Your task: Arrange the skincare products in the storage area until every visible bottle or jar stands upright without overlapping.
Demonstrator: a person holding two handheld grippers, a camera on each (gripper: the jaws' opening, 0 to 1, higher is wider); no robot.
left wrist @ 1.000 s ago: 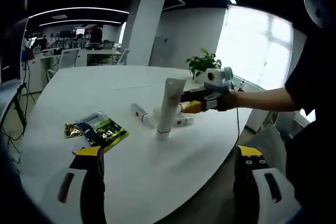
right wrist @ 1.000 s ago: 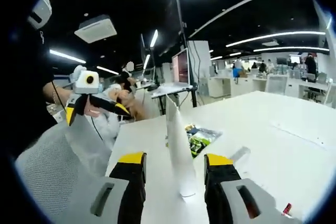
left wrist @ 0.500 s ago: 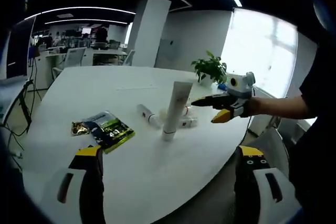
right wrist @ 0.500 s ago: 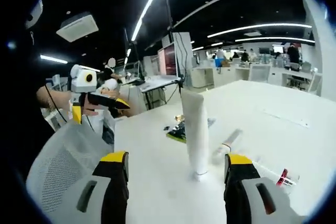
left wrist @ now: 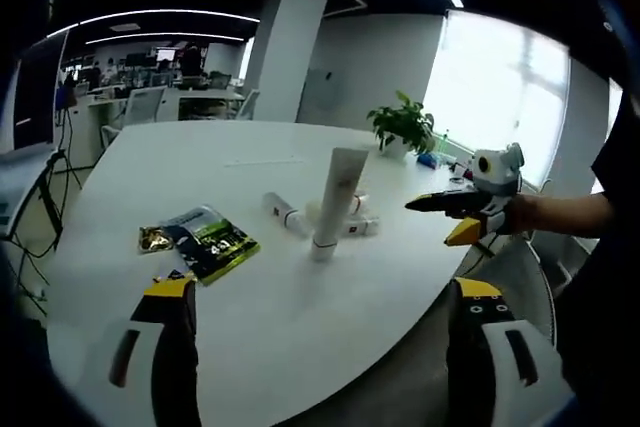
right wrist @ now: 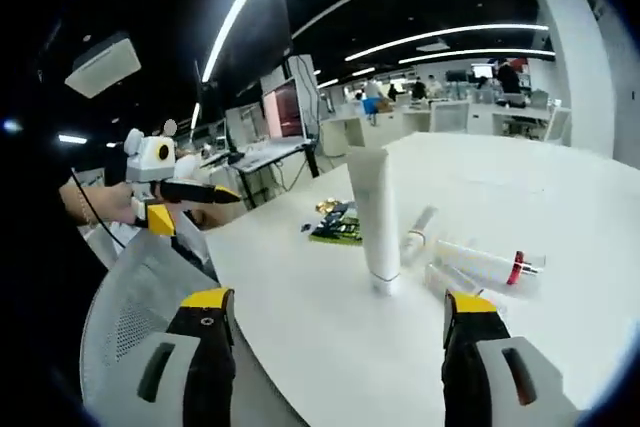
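Observation:
A white skincare tube point(left wrist: 333, 202) point(right wrist: 378, 217) stands upright on its cap near the middle of the white table point(left wrist: 290, 327) point(right wrist: 560, 177). Just behind it lie other products on their sides: a slim white tube point(left wrist: 279, 212) point(right wrist: 419, 222) and a tube with a red band point(left wrist: 356, 228) point(right wrist: 487, 262). My right gripper point(right wrist: 338, 300) point(left wrist: 432, 222) is open, off the table's edge and well back from the upright tube. My left gripper point(left wrist: 323, 288) point(right wrist: 190, 205) is open wide over the near edge, holding nothing.
Green and gold sachets point(left wrist: 205, 242) point(right wrist: 337, 230) lie on the table beside the tubes. A potted plant point(left wrist: 403, 125) stands at the far edge. A grey mesh chair point(right wrist: 125, 322) is close to the table. Desks and monitors fill the room behind.
My right gripper has drawn back from the upright tube and its jaws have spread wider. The tube stays standing by itself. The left gripper has hardly moved.

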